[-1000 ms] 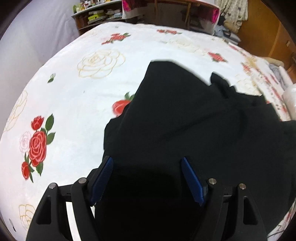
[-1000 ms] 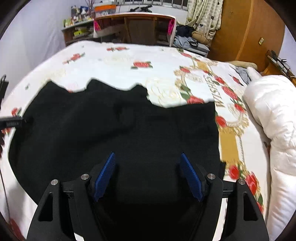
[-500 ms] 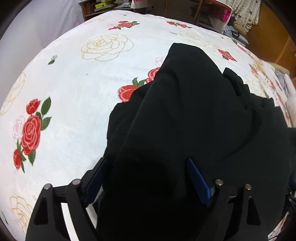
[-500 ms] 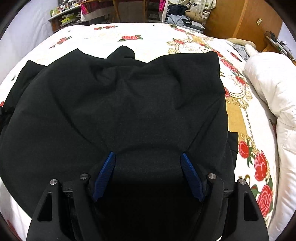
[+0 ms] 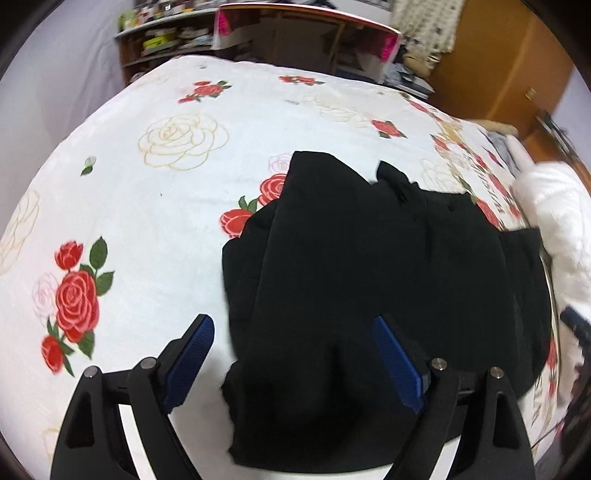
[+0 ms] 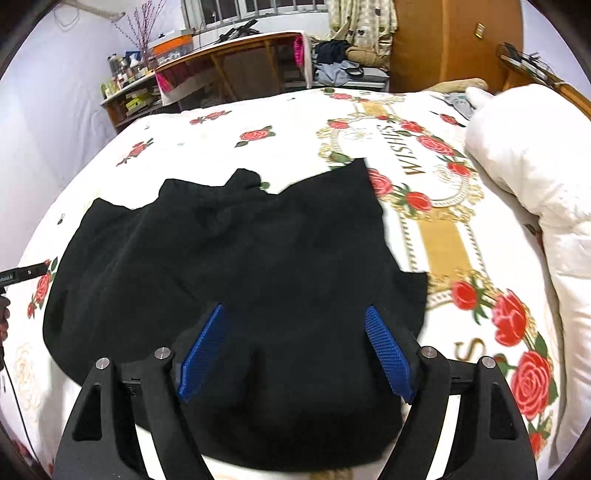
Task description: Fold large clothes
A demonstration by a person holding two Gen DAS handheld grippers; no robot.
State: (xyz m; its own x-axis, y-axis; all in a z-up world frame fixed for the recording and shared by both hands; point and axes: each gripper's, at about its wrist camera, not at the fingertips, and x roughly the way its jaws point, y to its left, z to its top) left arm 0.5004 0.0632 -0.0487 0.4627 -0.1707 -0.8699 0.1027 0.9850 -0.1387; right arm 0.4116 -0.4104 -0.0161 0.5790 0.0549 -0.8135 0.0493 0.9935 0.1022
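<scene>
My left gripper [image 5: 291, 354] is wide open, my right gripper [image 6: 295, 347] opening, both above the black garment [image 6: 229, 266], gripping nothing. It lies mid-bedspread [image 5: 147, 206]; bare sheet left, white duvet [image 6: 535, 177] crowding its right edge.

This is a lived-in bedroom in a home. A bed [image 6: 280, 147] spread with a white rose-printed sheet fills most of both views, with a puffy white duvet [image 6: 528, 173] heaped at one side. Beyond it stand a wooden desk [image 6: 236, 48], shelves [image 6: 129, 99] crowded with bottles and boxes, loose clothes [image 6: 336, 62] piled nearby, a wooden wardrobe [image 6: 443, 44] and a barred window [image 6: 258, 11].
</scene>
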